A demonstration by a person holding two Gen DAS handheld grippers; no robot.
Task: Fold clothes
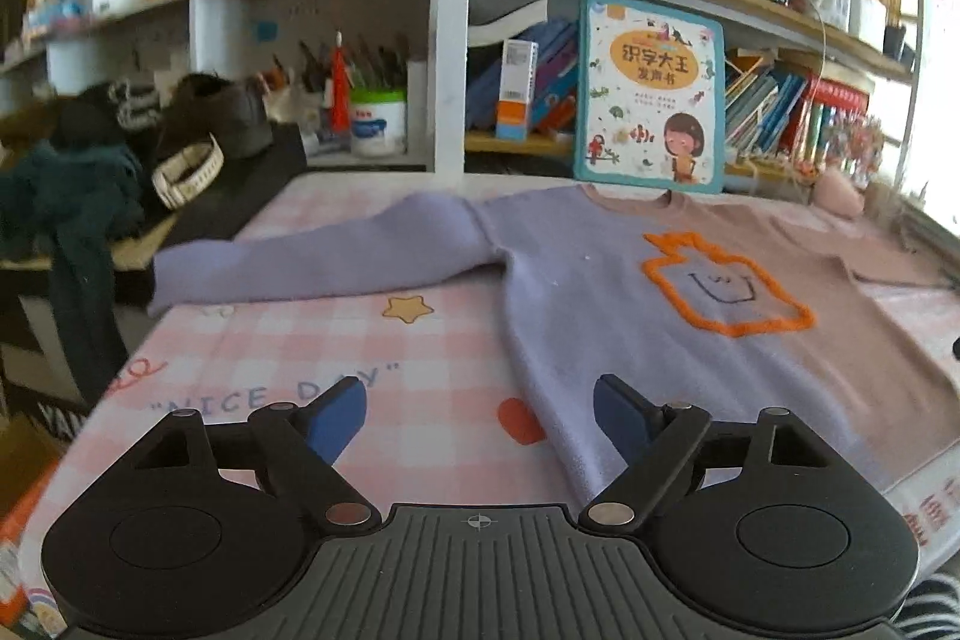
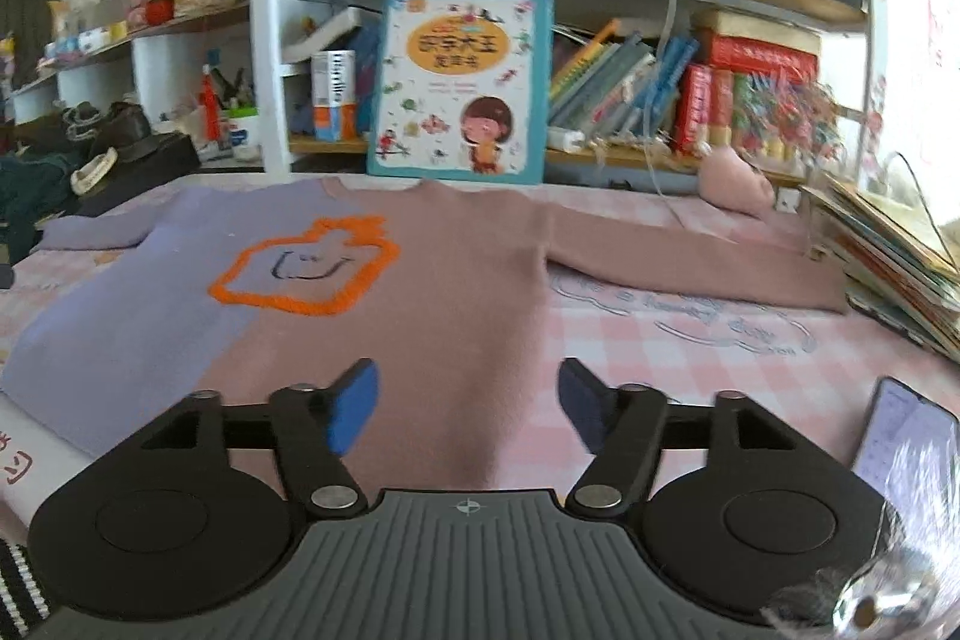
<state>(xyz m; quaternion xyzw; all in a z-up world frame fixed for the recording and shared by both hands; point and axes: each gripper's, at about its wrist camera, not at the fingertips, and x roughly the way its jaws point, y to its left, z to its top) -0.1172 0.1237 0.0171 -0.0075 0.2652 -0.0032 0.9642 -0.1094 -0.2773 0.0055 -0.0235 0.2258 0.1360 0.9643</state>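
On tablecloth, sweater lies flat.

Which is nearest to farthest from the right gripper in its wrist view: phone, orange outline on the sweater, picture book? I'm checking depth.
From the right gripper:
1. Phone, right, on the tablecloth.
2. Orange outline, left, mid-sweater.
3. Picture book, upright behind the collar.

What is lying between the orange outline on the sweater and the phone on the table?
In the right wrist view, between the orange outline and the phone lie the pink half of the sweater, then bare checked tablecloth with printed writing.
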